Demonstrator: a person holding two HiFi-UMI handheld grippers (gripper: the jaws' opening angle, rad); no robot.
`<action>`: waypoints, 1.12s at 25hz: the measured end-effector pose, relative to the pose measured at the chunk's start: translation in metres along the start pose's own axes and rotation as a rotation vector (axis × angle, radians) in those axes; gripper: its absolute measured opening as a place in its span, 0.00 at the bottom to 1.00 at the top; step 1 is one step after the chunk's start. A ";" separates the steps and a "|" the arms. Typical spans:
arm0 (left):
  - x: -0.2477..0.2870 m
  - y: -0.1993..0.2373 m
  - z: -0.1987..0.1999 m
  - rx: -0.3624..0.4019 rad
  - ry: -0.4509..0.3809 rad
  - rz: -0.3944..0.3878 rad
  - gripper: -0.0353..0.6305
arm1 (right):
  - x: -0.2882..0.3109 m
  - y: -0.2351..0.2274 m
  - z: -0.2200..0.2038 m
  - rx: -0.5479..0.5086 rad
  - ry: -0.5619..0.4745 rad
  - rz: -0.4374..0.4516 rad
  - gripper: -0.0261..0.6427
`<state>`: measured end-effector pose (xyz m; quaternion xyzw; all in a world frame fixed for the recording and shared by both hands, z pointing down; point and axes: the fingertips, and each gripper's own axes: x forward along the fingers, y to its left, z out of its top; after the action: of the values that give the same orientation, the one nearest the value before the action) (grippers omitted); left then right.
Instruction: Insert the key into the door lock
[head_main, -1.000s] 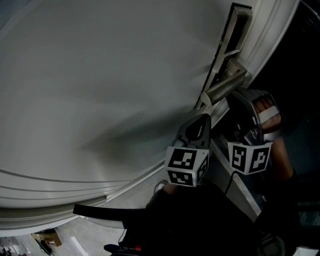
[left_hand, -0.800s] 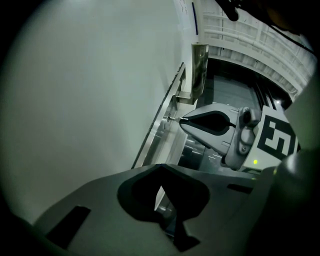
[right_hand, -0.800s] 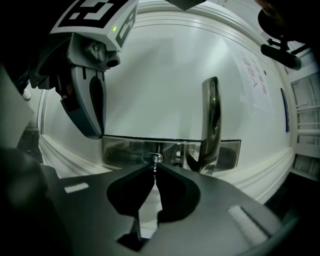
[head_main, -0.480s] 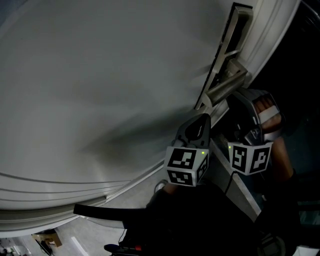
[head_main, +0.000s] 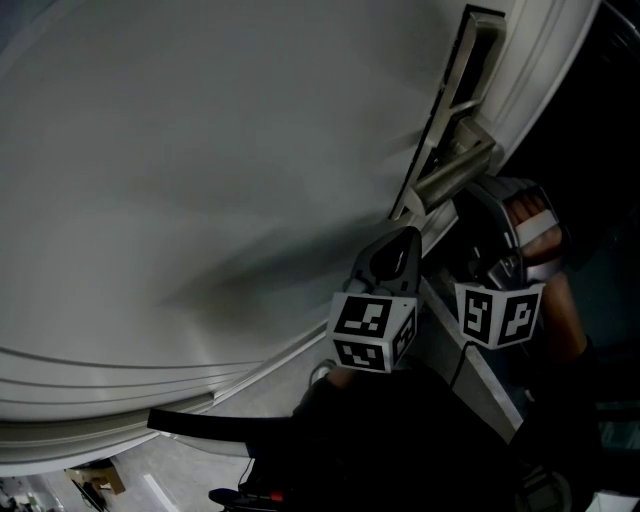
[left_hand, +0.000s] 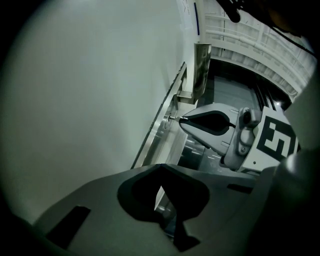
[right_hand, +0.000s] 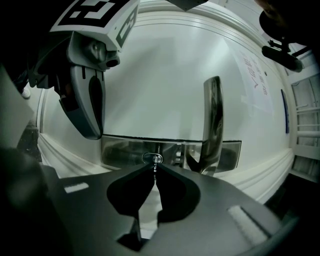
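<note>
Right gripper view: we see the right tongs (right_hand: 155, 164) pinched on the key (right_hand: 155, 170), tip at the lock (right_hand: 147, 157) beside the handle (right_hand: 212, 125). Left gripper view: left tongs (left_hand: 161, 166) closed, empty. Head view shows only the door (head_main: 200, 150), not the key.

A pale door (right_hand: 165, 75) with moulded edging is seen across the right gripper view. A polished metal lock plate (right_hand: 120, 149) is mounted flat on it, below the middle. The keyhole (right_hand: 151, 158) is set in this plate, and a lever handle (right_hand: 212, 120) is fixed at its 3 o'clock. A printed sheet (right_hand: 257, 82) is stuck to the door at 2 o'clock.
</note>
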<state>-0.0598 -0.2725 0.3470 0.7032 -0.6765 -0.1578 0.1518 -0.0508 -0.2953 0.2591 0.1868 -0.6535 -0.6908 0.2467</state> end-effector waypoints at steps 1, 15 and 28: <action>0.000 0.000 0.000 0.001 0.000 0.000 0.05 | 0.000 0.000 0.000 0.001 0.000 0.001 0.06; 0.000 0.001 0.000 -0.001 -0.001 0.001 0.05 | 0.000 0.000 0.000 0.002 -0.001 0.000 0.06; -0.002 0.003 0.000 -0.002 -0.003 0.006 0.05 | 0.001 0.000 0.000 0.002 0.001 -0.002 0.06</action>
<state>-0.0627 -0.2710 0.3479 0.7006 -0.6787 -0.1594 0.1520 -0.0517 -0.2960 0.2596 0.1879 -0.6537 -0.6906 0.2460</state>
